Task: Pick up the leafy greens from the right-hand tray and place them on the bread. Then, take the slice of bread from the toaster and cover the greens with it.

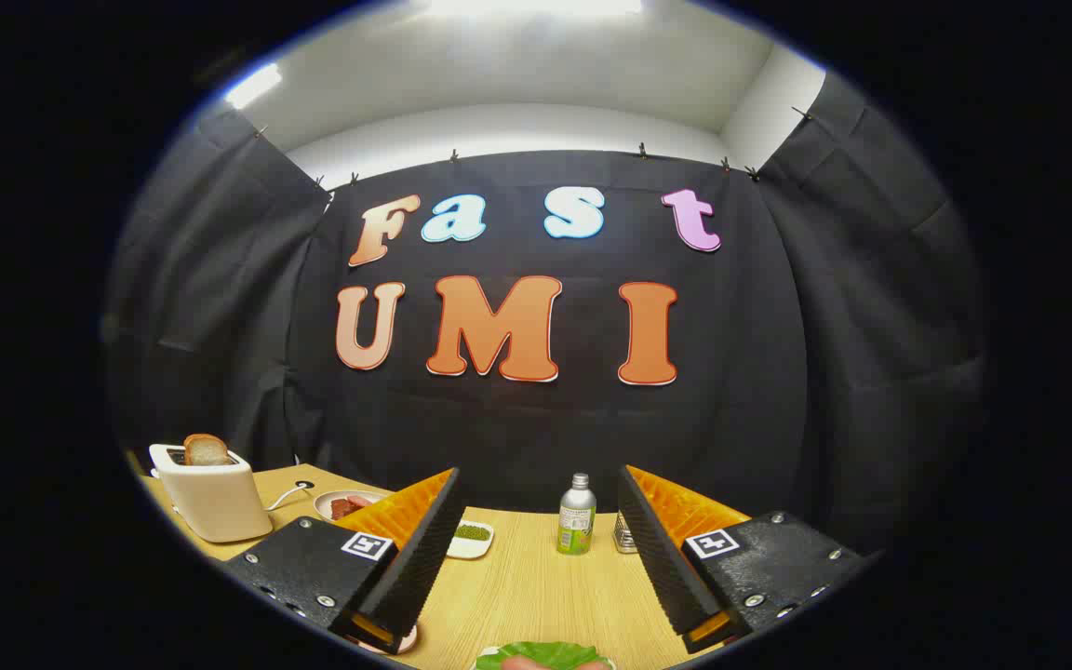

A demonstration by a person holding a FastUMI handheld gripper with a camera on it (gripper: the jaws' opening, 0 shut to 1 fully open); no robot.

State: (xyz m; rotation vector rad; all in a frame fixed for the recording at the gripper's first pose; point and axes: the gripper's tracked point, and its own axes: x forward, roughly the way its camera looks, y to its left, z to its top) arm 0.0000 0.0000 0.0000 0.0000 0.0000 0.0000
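At the lower left of the frame a cream toaster point(210, 502) stands on the wooden table point(527, 596), with a browned slice of bread point(207, 450) poking up from its slot and a white cord running from its side. Just right of it, a small plate point(342, 505) carries something reddish, partly hidden behind the left finger. A small white dish point(472, 539) of green bits sits between the fingers, close to the left one. The gripper point(537, 558) is spread wide, its fingers well apart and holding nothing. Farther right between the fingers, a silver bottle with a green label point(577, 516) stands upright beyond the tips; beside it a small ribbed metal object point(625, 534) is half hidden by the right finger. At the bottom centre, below and between the fingers, the leafy greens point(543, 654) lie cut off, something pinkish on them, hard to make out.
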